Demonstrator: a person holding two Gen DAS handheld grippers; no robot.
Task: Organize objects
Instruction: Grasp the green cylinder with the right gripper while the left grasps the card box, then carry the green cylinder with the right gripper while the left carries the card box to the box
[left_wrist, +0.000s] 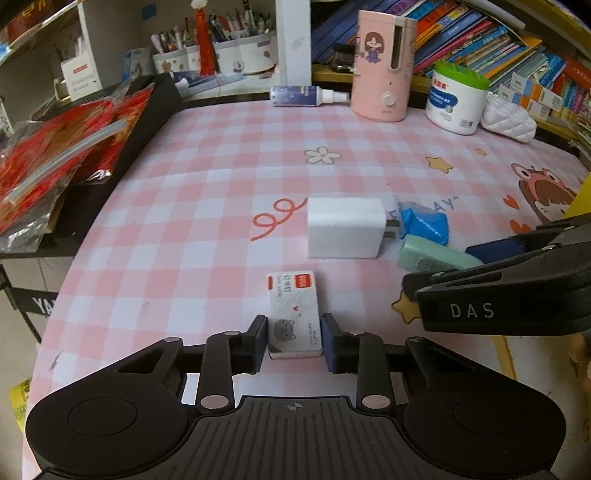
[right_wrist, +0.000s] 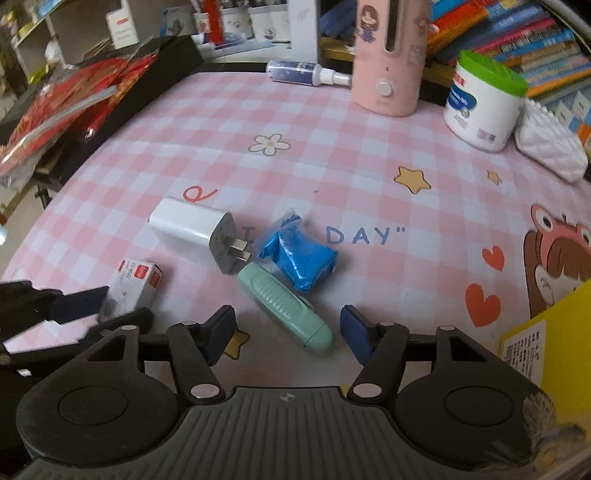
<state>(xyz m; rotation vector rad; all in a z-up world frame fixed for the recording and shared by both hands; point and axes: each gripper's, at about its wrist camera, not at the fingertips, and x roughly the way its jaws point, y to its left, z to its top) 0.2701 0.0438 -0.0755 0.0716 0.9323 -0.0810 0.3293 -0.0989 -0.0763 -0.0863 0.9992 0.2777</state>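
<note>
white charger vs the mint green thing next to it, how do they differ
The white charger is a blocky box with metal prongs on one end; the mint green case is slim, rounded and ribbed on top. The charger lies clear of both grippers, while the green case's near end sits between the fingers of the open right gripper. The charger is glossy white, the case matte pastel green. Both lie flat on the pink checked tablecloth, almost touching at the prongs.

In the left wrist view the charger (left_wrist: 343, 228) lies on the worktop (left_wrist: 207, 177) at frame centre. Below it the small box (left_wrist: 293, 314) sits between the left tongs (left_wrist: 294, 339). Right of the charger lie the packet (left_wrist: 424, 221) and, just beneath it, the mint case (left_wrist: 432, 257). The humidifier (left_wrist: 382, 66) and tub (left_wrist: 458, 98) stand upper right.
</note>
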